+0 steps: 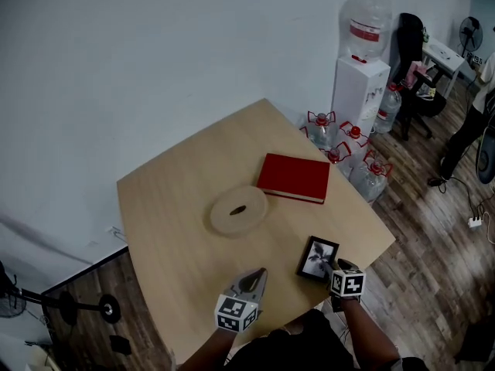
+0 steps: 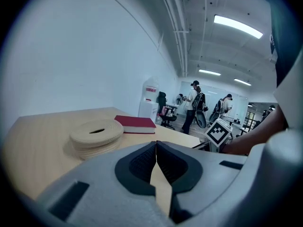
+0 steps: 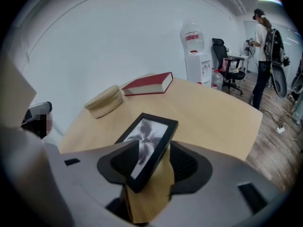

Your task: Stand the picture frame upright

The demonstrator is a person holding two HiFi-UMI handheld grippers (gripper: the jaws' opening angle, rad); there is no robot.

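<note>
The black picture frame, with a grey flower photo in it, lies flat near the front right edge of the wooden table. My right gripper is open, tilted down over the frame's near corner. That corner sits between the jaws: the left jaw overlaps the photo, and bare table shows between the frame and the right jaw. My left gripper is shut on nothing, low over the table left of the frame. The right gripper's marker cube shows in the left gripper view.
A red book lies at the table's far right. A round beige disc stack sits mid-table. Past the table stand a water dispenser and floor bottles. People stand in the background.
</note>
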